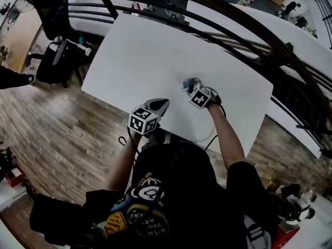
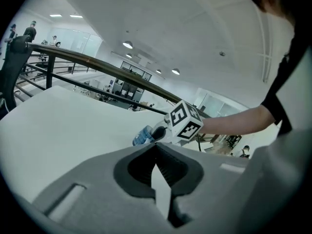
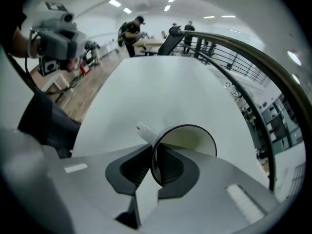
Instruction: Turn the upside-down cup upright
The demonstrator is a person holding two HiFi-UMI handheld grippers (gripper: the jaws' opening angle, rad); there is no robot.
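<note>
Blue cup (image 3: 192,143): rim pinched in right gripper (image 3: 150,155), mouth facing back along it. Left gripper (image 2: 156,152): pressed together, empty, over bench (image 1: 155,56).

We found the white surface (image 1: 150,51) bare on every side of the cup (image 1: 186,83), so a gripper could pass freely beyond it and to its left. The right gripper (image 1: 194,86), clamped on the cup's wall, blocked the near side. The left gripper (image 1: 163,104), jaws together, sat near-left of the cup, apart from it. Well beyond the cup ran a dark railing (image 1: 262,31). Far to the cup's left stood a black chair (image 1: 52,14).
</note>
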